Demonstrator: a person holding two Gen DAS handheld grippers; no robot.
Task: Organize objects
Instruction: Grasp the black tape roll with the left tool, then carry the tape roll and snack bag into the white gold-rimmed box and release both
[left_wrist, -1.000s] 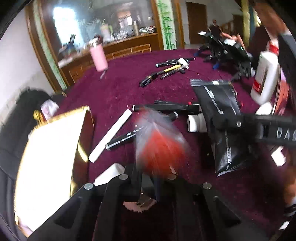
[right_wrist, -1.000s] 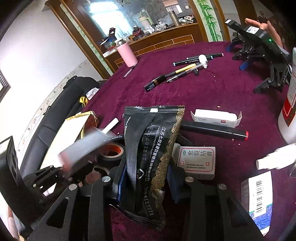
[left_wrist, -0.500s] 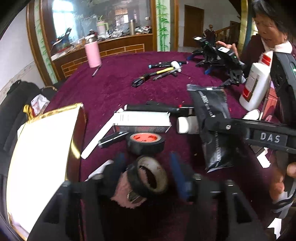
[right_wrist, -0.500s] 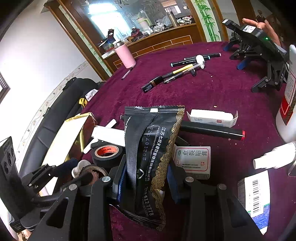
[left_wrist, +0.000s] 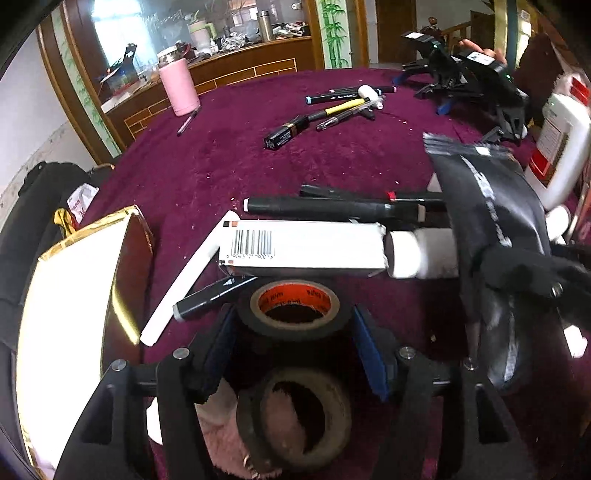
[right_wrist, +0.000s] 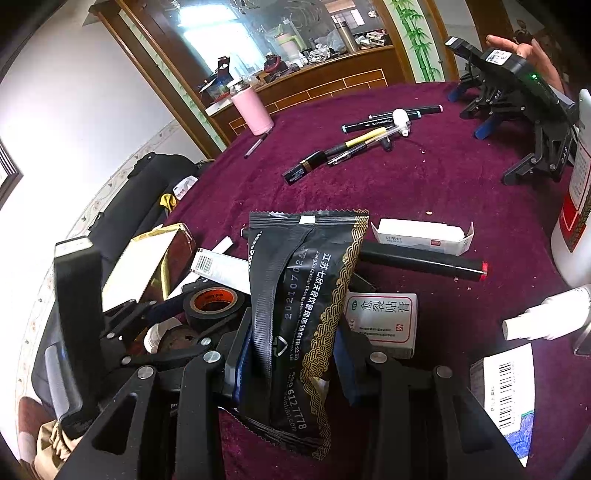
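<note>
My left gripper (left_wrist: 293, 332) is open, its blue-padded fingers either side of a black tape roll with an orange core (left_wrist: 294, 308) lying on the purple tablecloth. A second, worn tape roll (left_wrist: 295, 417) lies under the gripper on a pink cloth. A long white box with a barcode (left_wrist: 303, 249) rests just beyond the tape. My right gripper (right_wrist: 291, 354) is shut on a black and gold foil packet (right_wrist: 299, 295), held upright. The left gripper (right_wrist: 147, 332) and orange-core tape (right_wrist: 214, 301) show at the left of the right wrist view.
A gold-edged box (left_wrist: 66, 314) stands left. Black markers (left_wrist: 332, 208), a white stick (left_wrist: 184, 288) and a small white bottle (left_wrist: 421, 254) lie around the tape. A white medicine box (right_wrist: 384, 321), red-tipped marker (right_wrist: 424, 262), pens (right_wrist: 369, 144), pink flask (right_wrist: 251, 109) and another person's gripper (right_wrist: 517, 103) lie further off.
My left gripper let go of the orange-core tape and the white box, opened, and moved forward so its fingers flank the tape. The right gripper kept holding the packet.
</note>
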